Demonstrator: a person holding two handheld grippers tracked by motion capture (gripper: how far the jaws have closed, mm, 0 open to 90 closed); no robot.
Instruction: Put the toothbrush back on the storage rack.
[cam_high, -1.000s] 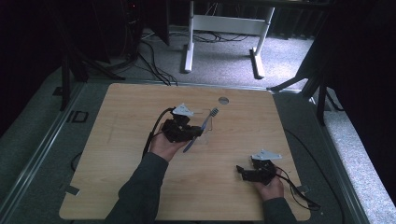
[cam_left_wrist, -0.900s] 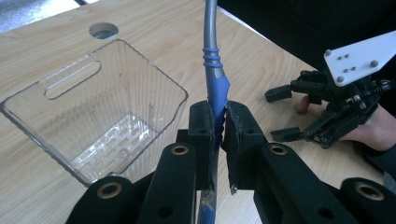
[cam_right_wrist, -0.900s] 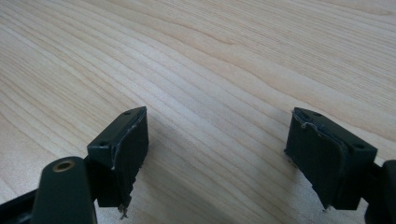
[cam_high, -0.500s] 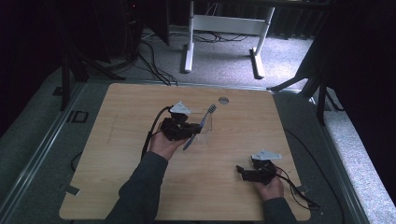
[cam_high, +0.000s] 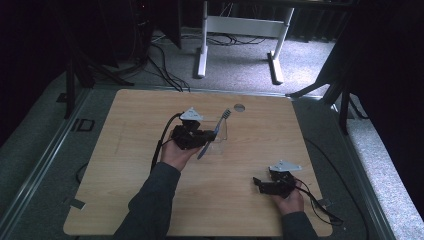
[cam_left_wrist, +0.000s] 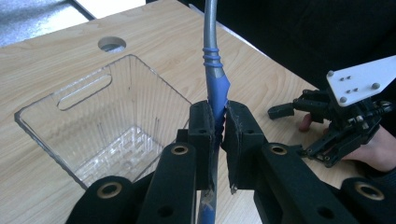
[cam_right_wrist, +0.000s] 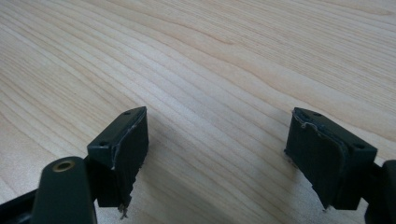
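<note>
Left gripper (cam_left_wrist: 216, 135) closed on blue-handled toothbrush (cam_left_wrist: 214, 84), jaws pinching the ribbed blue grip, grey neck rising past the top of the left gripper view. In the high view, same left gripper (cam_high: 192, 136) held near table centre, toothbrush (cam_high: 216, 131) slanting up and away with bristle head toward the far edge. Clear plastic bin (cam_left_wrist: 100, 126) directly beside the clamped jaws, ridged walls, slot handle on one side, interior bare; seen in the high view as a faint clear bin (cam_high: 221, 134) just right of the gripper, toothbrush crossing above it. Round cable hole (cam_high: 239, 107) in the wooden table (cam_high: 125, 150) near the far edge, just beyond the bin. Right gripper (cam_right_wrist: 217, 154) spread wide, nothing between the jaws, bare wood grain below and ahead. In the high view, right gripper (cam_high: 272, 182) resting low near the near-right corner, close to the right and near edges, well apart from the left gripper. Right hand (cam_high: 289, 200) and trailing cable (cam_high: 325, 210) reaching the table edge. Wide open tabletop along the left side and between the two grippers. White desk frame (cam_high: 240, 30) on the floor beyond the table.
</note>
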